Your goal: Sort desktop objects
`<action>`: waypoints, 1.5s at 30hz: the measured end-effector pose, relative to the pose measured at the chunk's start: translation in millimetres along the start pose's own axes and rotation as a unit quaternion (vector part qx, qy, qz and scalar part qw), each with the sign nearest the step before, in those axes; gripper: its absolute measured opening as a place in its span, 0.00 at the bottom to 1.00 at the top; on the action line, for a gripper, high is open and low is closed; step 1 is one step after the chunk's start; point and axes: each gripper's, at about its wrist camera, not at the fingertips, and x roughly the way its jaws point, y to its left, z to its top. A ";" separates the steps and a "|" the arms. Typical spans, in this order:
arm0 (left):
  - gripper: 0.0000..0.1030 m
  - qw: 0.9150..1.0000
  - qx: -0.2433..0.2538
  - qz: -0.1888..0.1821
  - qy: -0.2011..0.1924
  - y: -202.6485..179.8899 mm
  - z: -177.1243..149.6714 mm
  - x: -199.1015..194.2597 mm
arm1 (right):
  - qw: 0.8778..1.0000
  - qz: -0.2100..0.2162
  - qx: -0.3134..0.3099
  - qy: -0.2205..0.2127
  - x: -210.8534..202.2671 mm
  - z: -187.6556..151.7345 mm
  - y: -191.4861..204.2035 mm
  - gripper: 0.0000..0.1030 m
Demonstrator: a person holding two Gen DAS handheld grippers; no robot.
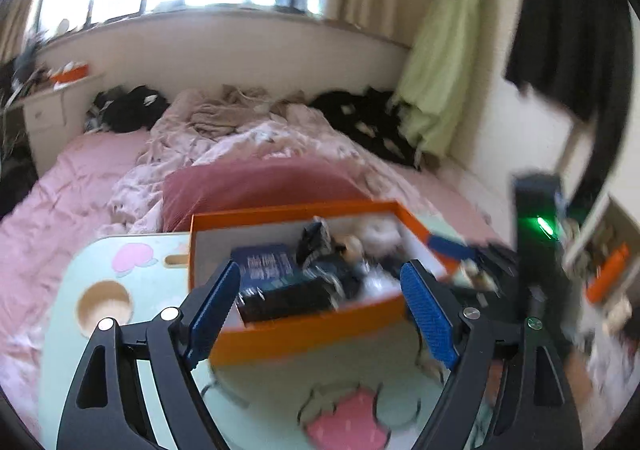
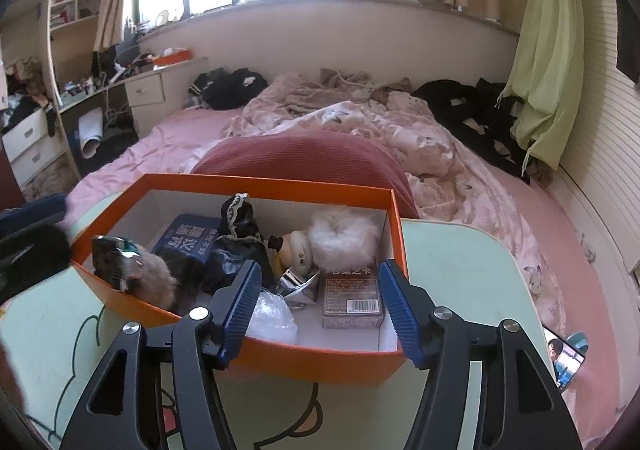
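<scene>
One orange box (image 2: 280, 360) holds dolls, cards and clutter.

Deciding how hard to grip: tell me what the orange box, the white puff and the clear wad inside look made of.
Orange box: likely matte cardboard, with thin, straight walls, white inside.
White puff: fluffy fur or plush, probably synthetic; soft, wispy edges.
Clear wad: thin glossy plastic film, crinkled and translucent.

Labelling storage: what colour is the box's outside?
Orange box, white inside; clearest in the right wrist view.
</scene>
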 end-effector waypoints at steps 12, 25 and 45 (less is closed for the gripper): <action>0.80 0.997 0.003 -0.066 0.045 24.1 -32.4 -0.9 | 0.999 0.017 0.035 0.009 -3.5 6.1 16.7 0.87; 0.80 0.997 -0.025 -0.036 0.063 30.9 -52.2 -11.2 | 0.992 -0.014 0.070 -0.107 -65.8 -15.9 20.7 0.88; 1.00 0.990 0.063 0.019 0.126 -25.1 -104.3 21.4 | 0.996 -0.067 0.041 0.034 -74.0 -102.0 -5.9 1.00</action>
